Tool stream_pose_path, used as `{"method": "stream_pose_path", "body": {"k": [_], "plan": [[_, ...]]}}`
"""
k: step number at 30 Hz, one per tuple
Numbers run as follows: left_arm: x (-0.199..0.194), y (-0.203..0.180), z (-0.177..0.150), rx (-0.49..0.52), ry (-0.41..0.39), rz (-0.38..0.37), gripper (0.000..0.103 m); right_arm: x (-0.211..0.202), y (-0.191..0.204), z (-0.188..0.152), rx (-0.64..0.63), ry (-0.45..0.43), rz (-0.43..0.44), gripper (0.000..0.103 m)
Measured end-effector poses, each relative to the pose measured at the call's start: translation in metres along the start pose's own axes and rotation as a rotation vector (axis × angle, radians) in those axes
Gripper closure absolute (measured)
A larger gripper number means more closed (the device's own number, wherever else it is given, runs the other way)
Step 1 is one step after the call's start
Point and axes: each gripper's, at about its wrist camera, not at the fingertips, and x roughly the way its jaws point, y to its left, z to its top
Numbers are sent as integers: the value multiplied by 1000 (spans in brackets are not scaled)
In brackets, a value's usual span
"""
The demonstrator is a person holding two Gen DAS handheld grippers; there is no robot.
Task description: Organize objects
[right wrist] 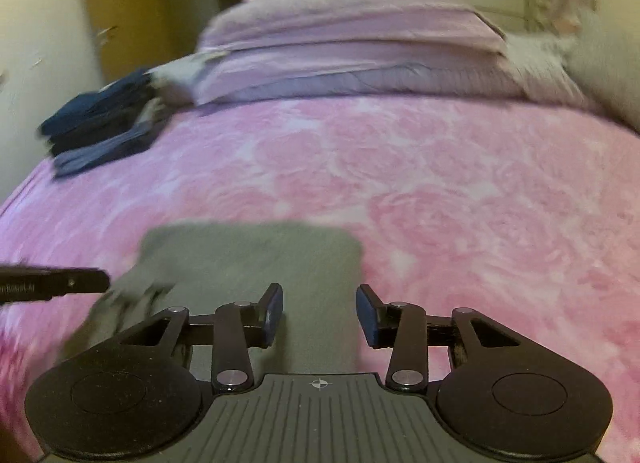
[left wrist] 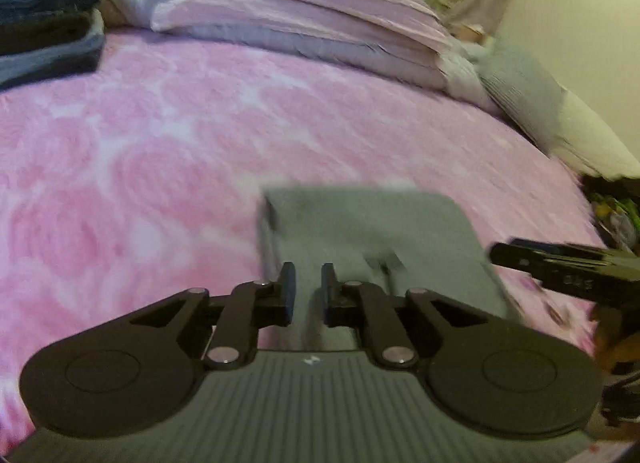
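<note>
I'm leaning over the bed (right wrist: 460,191) with a tool in each hand, and a folded grey cloth (right wrist: 256,259) lies flat on the pink cover right in front of me. My left tool (left wrist: 308,289) has its jaws drawn nearly together on the near edge of that cloth; a strip of grey runs up between the pads, so I read it as pinching the cloth. My right tool (right wrist: 319,315) stands spread over the cloth's near right part, pads clear of it, gripping nothing.

At the far left of the bed a stack of dark folded clothes (right wrist: 100,123) already sits tidy beside the pillows (right wrist: 352,47). So I judge the sorting well along: that stack looks done, and the grey cloth is the one piece left out in the open, probably to be carried over and laid with the rest.
</note>
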Motion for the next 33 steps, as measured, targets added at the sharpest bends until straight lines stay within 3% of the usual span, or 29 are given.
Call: {"method": "stream_pose_path", "body": {"k": [2,5,7,13,16,23,31,33], "plan": [[-12,-6,-17,-6,30,-5,94,-19,13,-21,-22,3,-3,65],[-33,-4,-37,-36,13,2,94,-47,28,-47,-66,-33,-3,65],[-46,-6,-44,-3,1,1,88,-64,44,-62,-184,-64,-19,65],[-58,-45,-62,391,-11,46,88,-65,91,-100,-668,-42,-111,65],[-58,-63,-79,604,-15,90,88,-58,104,-110,-794,-43,-144,65],[-50,-78,-104,909,-23,169,87,-49,107,-121,-905,-34,-174,65],[-42,-85,-120,1138,-27,208,87,-51,108,-123,-938,-23,-187,65],[-40,-85,-120,1150,-28,216,86,-52,109,-124,-945,-23,-191,65]]}}
